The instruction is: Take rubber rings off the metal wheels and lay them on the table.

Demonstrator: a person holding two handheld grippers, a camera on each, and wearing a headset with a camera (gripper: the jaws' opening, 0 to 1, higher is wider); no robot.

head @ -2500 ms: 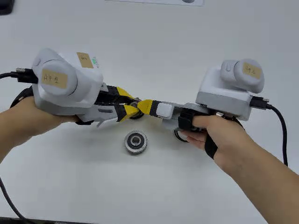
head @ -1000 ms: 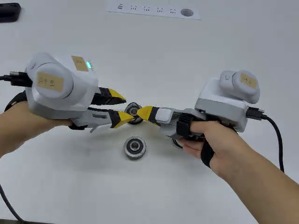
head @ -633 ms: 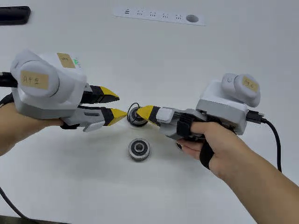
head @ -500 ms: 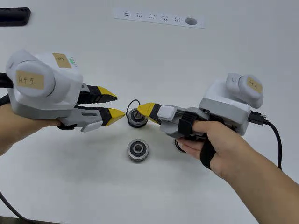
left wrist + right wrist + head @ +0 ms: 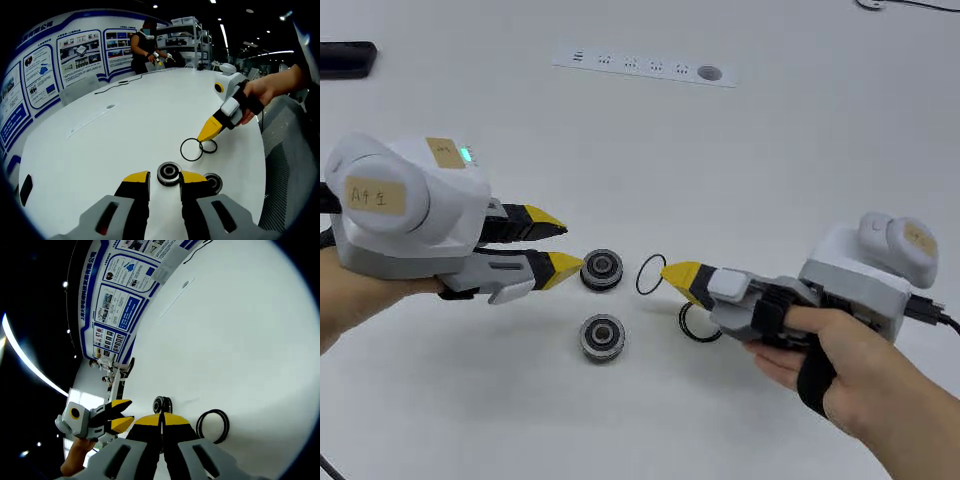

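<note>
1. My left hand-held gripper is open and empty, its tips just beside a wheel on the desk
2. A second wheel lies nearer me, apart from the first
3. One ring lies flat just right of the first wheel; another ring lies partly under my right hand-held gripper
4. That right one is closed on nothing, its tip at the first ring's edge; I cannot tell if they touch

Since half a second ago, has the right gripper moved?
Yes. The right gripper has drawn back rightward, away from the upper wheel, leaving a gap between them.
</note>
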